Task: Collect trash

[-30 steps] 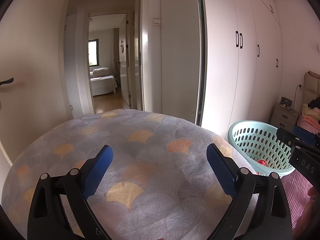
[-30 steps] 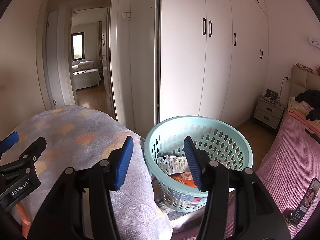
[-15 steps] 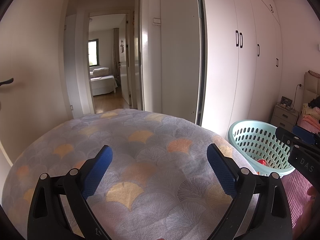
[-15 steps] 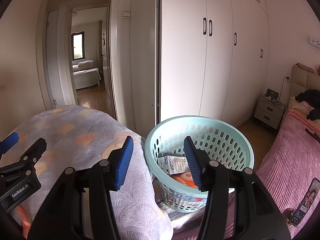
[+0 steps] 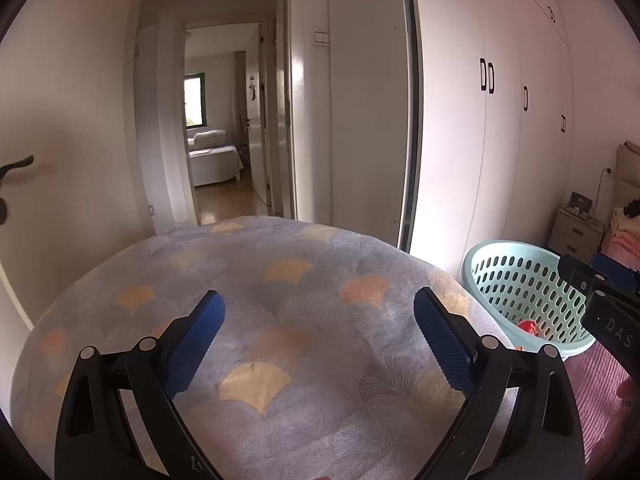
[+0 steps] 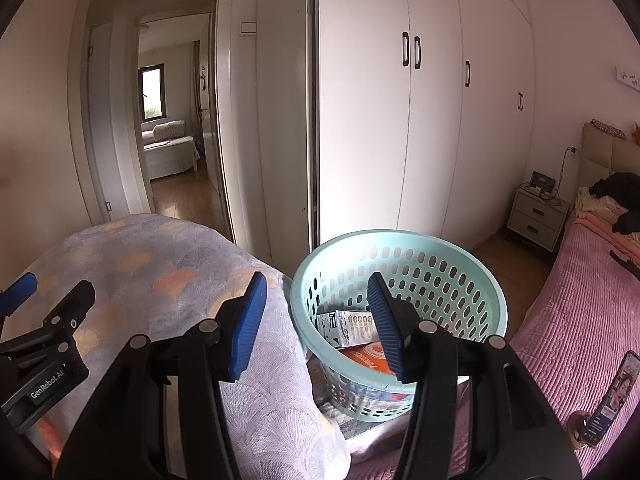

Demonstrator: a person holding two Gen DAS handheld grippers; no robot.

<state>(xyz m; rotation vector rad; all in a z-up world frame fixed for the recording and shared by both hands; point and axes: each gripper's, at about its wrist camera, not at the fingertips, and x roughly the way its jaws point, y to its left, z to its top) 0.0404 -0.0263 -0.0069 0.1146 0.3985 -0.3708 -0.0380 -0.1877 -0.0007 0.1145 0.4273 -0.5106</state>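
A mint-green perforated basket [image 6: 420, 252] stands between the quilted bed and the pink bed; it also shows in the left wrist view [image 5: 516, 284]. Inside lie a white printed carton [image 6: 352, 326] and an orange packet [image 6: 366, 358]; the left wrist view shows a red item [image 5: 528, 326] in it. My right gripper [image 6: 316, 324] is open and empty, just above the basket's near rim. My left gripper [image 5: 318, 340] is open and empty over the patterned quilt [image 5: 256, 292], left of the basket.
White wardrobe doors [image 6: 432, 120] line the far wall. An open doorway [image 5: 224, 128] leads to another room. A nightstand [image 6: 536, 216] stands by the pink bed [image 6: 576, 320], where a phone [image 6: 610, 404] lies. Dark clothes [image 6: 620, 192] lie on that bed.
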